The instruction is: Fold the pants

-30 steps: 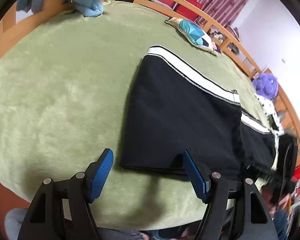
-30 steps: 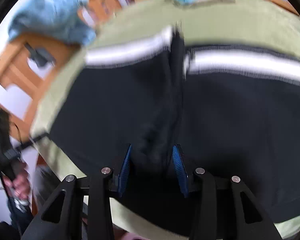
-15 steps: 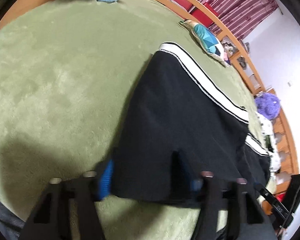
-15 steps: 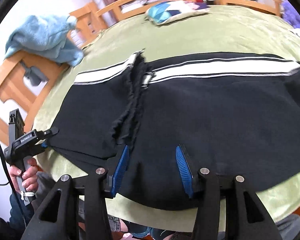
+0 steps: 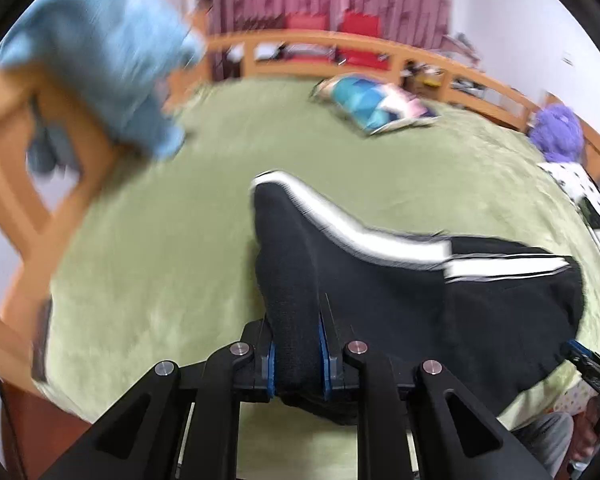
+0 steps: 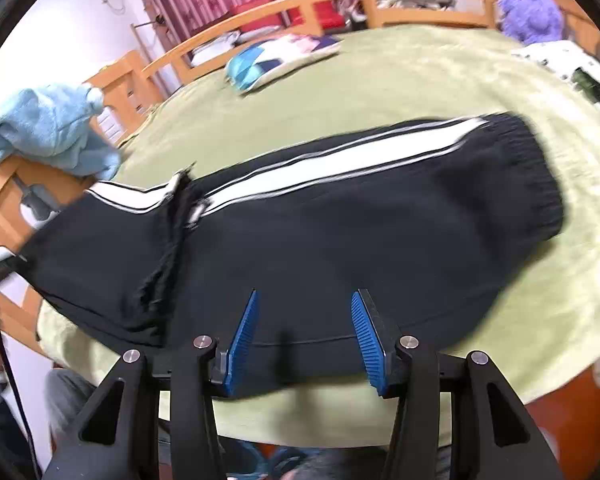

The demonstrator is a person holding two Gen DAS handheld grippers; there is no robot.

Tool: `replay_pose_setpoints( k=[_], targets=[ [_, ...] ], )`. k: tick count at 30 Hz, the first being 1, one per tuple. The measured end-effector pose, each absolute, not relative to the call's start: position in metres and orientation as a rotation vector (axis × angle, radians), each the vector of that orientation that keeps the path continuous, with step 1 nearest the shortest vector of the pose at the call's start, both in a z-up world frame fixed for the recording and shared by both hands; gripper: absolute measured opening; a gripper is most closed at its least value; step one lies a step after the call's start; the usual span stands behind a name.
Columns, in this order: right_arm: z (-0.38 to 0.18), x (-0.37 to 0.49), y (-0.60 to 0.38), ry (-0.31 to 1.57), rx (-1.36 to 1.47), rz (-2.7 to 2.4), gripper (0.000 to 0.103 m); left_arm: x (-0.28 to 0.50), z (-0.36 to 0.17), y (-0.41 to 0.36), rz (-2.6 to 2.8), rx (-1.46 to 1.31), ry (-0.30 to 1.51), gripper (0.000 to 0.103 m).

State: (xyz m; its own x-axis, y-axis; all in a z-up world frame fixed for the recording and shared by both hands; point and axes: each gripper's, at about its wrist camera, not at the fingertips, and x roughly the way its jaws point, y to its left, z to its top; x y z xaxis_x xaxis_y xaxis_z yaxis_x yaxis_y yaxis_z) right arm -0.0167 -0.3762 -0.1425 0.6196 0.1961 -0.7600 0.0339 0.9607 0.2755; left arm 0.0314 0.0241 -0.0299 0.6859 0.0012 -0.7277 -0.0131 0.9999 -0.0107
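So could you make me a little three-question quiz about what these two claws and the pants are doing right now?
1. True or false: the left claw is shut on the black pants.
2. Which claw is open: (a) left, (b) right?
3. Fill in: the pants lie on a ____ blanket.

Key: 1 true; 2 b, its blue fingers stand apart over the pants; 3 green.
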Motion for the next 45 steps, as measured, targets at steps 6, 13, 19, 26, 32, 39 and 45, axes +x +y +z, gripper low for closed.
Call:
replay_pose_setpoints(
  k=[6,13,19,26,32,39,45],
  targets=[
    [-0.132,-0.037,-0.464,0.866,0.318,-0.022,0.049,0.023,0.039,-0.129,-0.210,0.146,0.731,0.015],
    [-0.136,-0.066,-0.536,0.870,0.379,-0.128,0.049,0.037,0.025,-0.289,-0.582,0.077,0.747,0.022],
    [-0.141,-0.076,-0.562,0.851,0.450,-0.133,0.049,0.042,-0.005,-0.297,-0.601,0.047,0.767,0.029],
    [-0.139,-0.041,-0.544,0.806,0.495,-0.009,0.058,0.061,-0.045,-0.240,-0.424,0.087,0.844,0.036],
    [-0.176,0.006,-0.502,0.969,0.408,0.053,0.053,0.070,-0.066,-0.200,-0.347,0.053,0.896,0.036],
    [-0.128,-0.006,-0.483,0.845,0.235,0.087,0.017,0.074,-0.075,-0.185,-0.319,0.064,0.885,0.046],
    [-0.099,-0.009,-0.524,0.718,0.324,0.010,0.016,0.081,-0.070,-0.166,-0.331,0.045,0.870,0.057]
  ],
)
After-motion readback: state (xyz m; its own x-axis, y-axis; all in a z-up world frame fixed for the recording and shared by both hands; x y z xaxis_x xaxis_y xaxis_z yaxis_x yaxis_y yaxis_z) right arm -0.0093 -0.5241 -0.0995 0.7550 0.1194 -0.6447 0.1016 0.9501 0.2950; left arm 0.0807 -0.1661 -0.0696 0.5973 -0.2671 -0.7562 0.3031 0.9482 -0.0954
